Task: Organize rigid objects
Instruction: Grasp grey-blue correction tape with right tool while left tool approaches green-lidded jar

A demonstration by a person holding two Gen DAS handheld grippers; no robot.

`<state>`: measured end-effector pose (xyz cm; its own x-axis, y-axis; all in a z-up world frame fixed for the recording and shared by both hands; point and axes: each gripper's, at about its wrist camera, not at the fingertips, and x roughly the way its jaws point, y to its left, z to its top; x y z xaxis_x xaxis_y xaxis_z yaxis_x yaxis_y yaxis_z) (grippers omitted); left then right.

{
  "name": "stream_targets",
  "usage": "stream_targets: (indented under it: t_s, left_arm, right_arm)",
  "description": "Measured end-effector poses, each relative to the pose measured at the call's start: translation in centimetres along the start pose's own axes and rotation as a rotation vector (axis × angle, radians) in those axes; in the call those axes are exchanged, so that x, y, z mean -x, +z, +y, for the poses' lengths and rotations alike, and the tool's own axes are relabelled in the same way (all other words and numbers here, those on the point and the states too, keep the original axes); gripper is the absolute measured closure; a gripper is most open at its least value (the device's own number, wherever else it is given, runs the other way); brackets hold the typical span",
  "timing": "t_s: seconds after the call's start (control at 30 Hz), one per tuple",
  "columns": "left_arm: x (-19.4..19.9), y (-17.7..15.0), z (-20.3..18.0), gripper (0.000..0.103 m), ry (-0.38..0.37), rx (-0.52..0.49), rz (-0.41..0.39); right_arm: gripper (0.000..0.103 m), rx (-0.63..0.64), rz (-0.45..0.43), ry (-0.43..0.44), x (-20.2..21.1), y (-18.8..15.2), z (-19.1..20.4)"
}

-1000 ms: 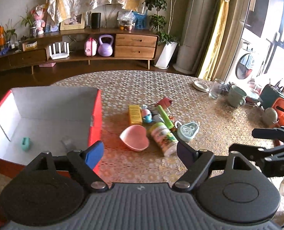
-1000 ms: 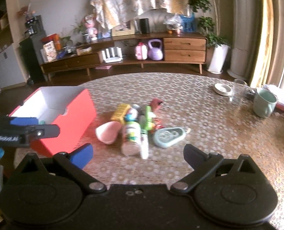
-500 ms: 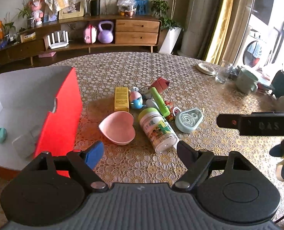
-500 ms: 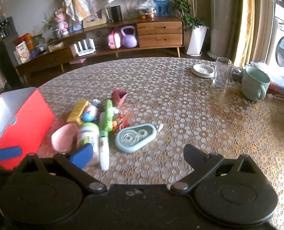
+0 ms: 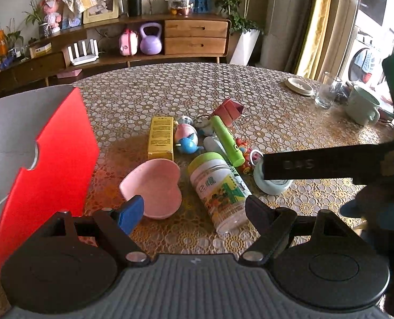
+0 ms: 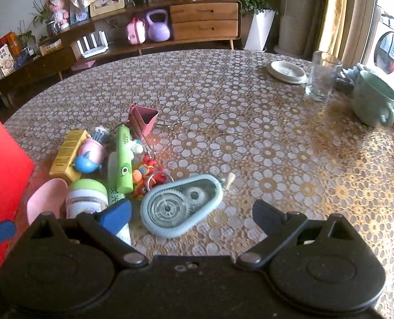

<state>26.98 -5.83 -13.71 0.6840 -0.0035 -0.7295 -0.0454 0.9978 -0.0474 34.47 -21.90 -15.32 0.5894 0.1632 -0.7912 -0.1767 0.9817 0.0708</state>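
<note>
The left tool (image 5: 194, 207) is released, nothing between its jaws, and it tilts steeply down at the near end of a heap of small things on the table (image 5: 197, 85). Just beyond its blue-tipped finger lies a pink heart-shaped dish (image 5: 153, 186), and between the fingers a jar (image 5: 218, 188) with a pale green lid lies on its side. The right tool (image 6: 191, 215) is also spread wide and empty, angled down over a pale blue tape dispenser (image 6: 181, 207) that lies flat on the table, close in front of its fingers. In the left view the right tool's finger crosses in front of that dispenser.

The step in hand looks like the approach to a first pick: both tools hang above the heap and grip nothing. The next move probably calls for each to settle over one item, the jar or dish on the left and the dispenser on the right, and close on it.

Behind these lie a yellow box (image 5: 161, 138), a green tube (image 5: 227, 141), a small blue whale toy (image 5: 189, 145) and a pink clip (image 5: 227, 109), all crowded together. The red box (image 5: 50, 164), open at the top, stands to the left of the heap and is likely where the things go.
</note>
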Motion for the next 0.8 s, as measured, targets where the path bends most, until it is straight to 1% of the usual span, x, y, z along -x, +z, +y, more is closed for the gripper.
stream_targets:
  t_s: [0.27,0.43,0.5,0.57,0.7,0.8]
  left_arm:
    - [-1.9,0.6,-0.2,0.020,-0.021,0.007,0.016]
    - [-2.8,0.9,-0.5,0.020,-0.029,0.017,0.025]
    - [-3.0,0.9,-0.5,0.020,-0.037,0.024,0.033]
    - [-3.3,1.0,-0.6,0.020,-0.037,0.024,0.040]
    - [-3.7,1.0,-0.7,0.020,-0.037,0.030,0.050]
    - [-4.0,1.1,-0.6,0.020,-0.034,0.039,0.054]
  right_arm:
    - [0.005,-0.031,0.038,-0.048,-2.2,0.8,0.2]
    - [0.007,-0.030,0.045,-0.052,-2.9,0.7,0.3]
    - [0.010,-0.031,0.049,-0.050,-3.0,0.6,0.2]
    - [0.015,-0.034,0.051,-0.049,-3.0,0.5,0.0]
    - [0.021,-0.035,0.048,-0.048,-2.5,0.3,-0.4]
    - [0.030,-0.024,0.046,-0.036,-2.0,0.0,-1.0]
